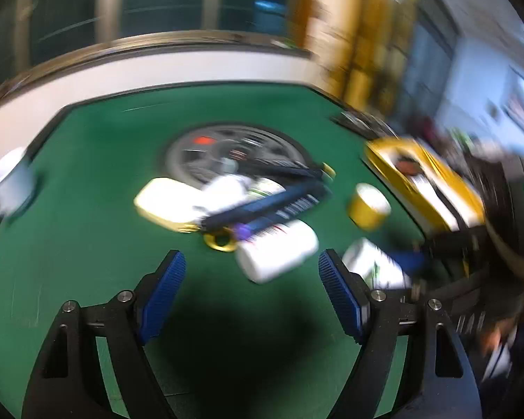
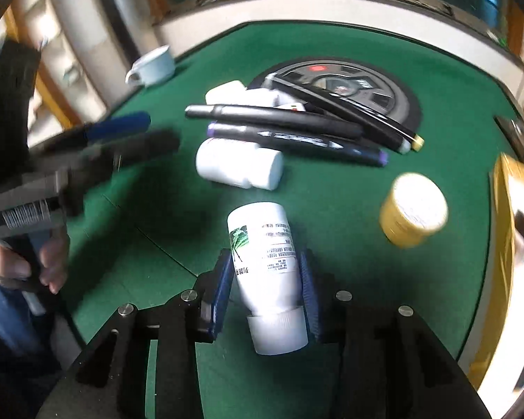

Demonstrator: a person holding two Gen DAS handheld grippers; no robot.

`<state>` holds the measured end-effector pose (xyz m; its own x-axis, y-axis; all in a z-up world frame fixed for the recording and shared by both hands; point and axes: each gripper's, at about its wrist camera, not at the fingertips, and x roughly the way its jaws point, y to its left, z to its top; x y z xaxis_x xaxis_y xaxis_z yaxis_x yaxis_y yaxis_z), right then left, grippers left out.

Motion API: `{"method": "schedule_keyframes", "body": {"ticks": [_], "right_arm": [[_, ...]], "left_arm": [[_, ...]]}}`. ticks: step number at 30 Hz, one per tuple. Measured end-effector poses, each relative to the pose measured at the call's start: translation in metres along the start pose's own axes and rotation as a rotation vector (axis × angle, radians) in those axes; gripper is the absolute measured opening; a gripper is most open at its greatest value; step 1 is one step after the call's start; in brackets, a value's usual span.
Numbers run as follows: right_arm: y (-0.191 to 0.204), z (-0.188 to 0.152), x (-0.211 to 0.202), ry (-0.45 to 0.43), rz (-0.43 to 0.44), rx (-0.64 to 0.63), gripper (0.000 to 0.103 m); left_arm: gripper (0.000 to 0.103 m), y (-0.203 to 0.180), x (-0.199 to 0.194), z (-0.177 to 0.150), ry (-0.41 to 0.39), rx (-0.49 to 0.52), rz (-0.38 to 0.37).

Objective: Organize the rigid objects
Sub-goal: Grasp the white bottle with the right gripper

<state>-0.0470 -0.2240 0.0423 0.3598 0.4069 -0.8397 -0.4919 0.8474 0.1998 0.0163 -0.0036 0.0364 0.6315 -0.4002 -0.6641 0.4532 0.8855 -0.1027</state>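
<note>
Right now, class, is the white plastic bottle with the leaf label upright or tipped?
Tipped: the white leaf-label bottle lies between the right gripper pads, cap toward the camera.

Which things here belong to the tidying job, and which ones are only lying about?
Job:
- labelled white bottle in right tool
- plain white bottle
- black markers
- yellow jar
- yellow box

Lying about:
- white cup
- round black disc

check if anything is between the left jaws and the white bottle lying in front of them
Nothing visible. The left gripper is open, and only bare green table separates it from the white bottle. The markers lie beyond the bottle, not in front.
</note>
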Motion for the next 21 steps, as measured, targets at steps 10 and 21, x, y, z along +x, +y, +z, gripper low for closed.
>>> {"method": "schedule_keyframes", "body": {"ticks": [10,21], "right_arm": [[-0.022,-0.024,-0.026,-0.072,0.079,0.120,0.033],[-0.034,-0.035,-0.033,-0.088,0.080,0.175,0.033]], "left_arm": [[0.075,-0.011,0.041,0.012,0.134,0.228,-0.105],[0.075,-0.059,0.047,-0.002,0.182,0.304,-0.191]]}}
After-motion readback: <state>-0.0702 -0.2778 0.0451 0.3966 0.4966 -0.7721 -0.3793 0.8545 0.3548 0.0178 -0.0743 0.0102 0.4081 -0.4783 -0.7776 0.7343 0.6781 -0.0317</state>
